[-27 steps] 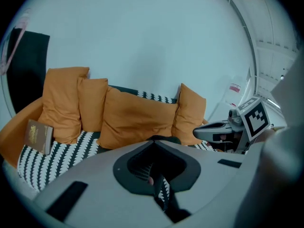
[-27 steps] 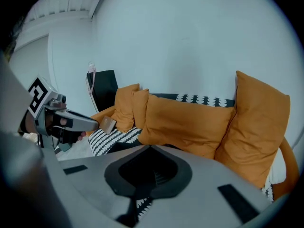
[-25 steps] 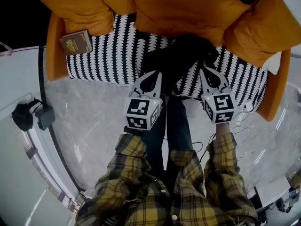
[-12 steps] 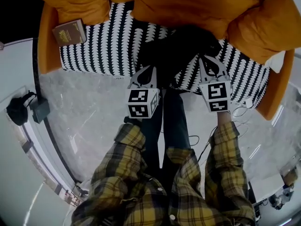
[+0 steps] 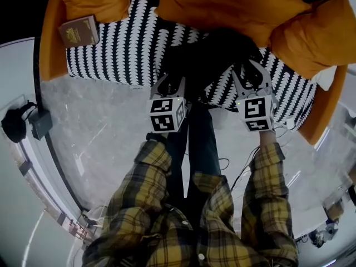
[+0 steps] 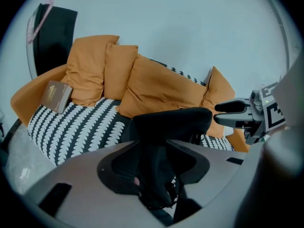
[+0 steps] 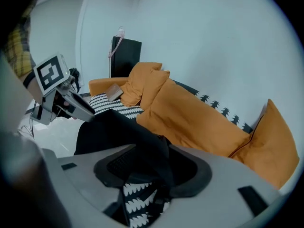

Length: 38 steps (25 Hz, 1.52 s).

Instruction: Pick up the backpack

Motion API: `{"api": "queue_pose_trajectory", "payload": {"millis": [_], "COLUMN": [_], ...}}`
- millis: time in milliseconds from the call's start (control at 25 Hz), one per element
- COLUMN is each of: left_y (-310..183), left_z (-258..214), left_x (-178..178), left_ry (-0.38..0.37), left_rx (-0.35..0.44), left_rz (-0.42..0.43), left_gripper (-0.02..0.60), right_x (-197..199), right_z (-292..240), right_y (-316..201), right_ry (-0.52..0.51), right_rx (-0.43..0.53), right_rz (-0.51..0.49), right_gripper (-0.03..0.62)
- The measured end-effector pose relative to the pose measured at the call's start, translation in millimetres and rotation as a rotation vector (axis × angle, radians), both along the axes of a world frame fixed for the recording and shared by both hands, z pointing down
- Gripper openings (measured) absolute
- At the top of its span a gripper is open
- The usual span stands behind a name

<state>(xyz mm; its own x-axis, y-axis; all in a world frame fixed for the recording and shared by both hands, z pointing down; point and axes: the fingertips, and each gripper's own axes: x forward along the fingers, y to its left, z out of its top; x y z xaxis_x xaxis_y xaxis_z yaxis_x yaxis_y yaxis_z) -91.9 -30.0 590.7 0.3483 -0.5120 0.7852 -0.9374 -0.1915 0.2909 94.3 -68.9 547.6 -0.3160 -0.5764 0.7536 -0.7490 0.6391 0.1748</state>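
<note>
Both tools point down at the front edge of the sofa (image 5: 122,46): the left gripper (image 5: 169,85) and the right gripper (image 5: 250,73), their jaws opening. Each pair of jaws stands partly apart, with black fabric of the backpack (image 5: 214,54) lying loose between them, not pinched. The backpack rests on the sofa's black-and-white seat, at its front edge and just before the sofa's orange cushions (image 5: 222,7). 1 brown book (image 5: 79,31) lies at the sofa's left end in the head view, well apart from the backpack.
</note>
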Motion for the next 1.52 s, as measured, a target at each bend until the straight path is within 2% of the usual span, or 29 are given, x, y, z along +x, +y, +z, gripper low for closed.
{"api": "queue_pose_trajectory", "payload": {"millis": [120, 280, 520, 840, 1120, 1200, 1280, 1320, 1360, 1520], "left_y": [4, 18, 30, 27, 23, 21, 19, 19, 19, 19], "left_z": [3, -3, 24, 77, 100, 102, 106, 109, 111, 109], "left_x": [-4, 11, 18, 14, 12, 12, 8, 7, 8, 16], "left_ry": [-0.003, -0.012, 0.0, 0.036, 0.004, -0.001, -0.01, -0.01, -0.002, 0.03], "left_rx": [-0.015, -0.047, -0.124, -0.228, -0.285, -0.288, -0.293, -0.302, -0.314, -0.341], "left_rz": [-0.025, -0.046, -0.06, -0.083, -0.098, -0.092, -0.079, -0.08, -0.088, -0.118], "left_gripper": [0.243, 0.294, 0.304, 0.304, 0.298, 0.278, 0.249, 0.227, 0.206, 0.115], "right_x": [0, 23, 32, 20, 15, 17, 15, 13, 11, 15], "right_z": [1, -8, 26, 80, 103, 104, 108, 111, 112, 108], "right_y": [2, 7, -2, -23, -31, -36, -39, -40, -40, -39], "right_ry": [0.018, 0.064, 0.152, 0.215, 0.262, 0.29, 0.312, 0.312, 0.307, 0.264], "right_rx": [-0.014, -0.042, -0.104, -0.136, -0.149, -0.129, -0.118, -0.119, -0.123, -0.156], "right_rz": [-0.028, -0.055, -0.13, -0.207, -0.248, -0.241, -0.237, -0.235, -0.233, -0.212], "right_gripper": [0.278, 0.308, 0.311, 0.31, 0.307, 0.213, 0.172, 0.125, 0.052, 0.032]}}
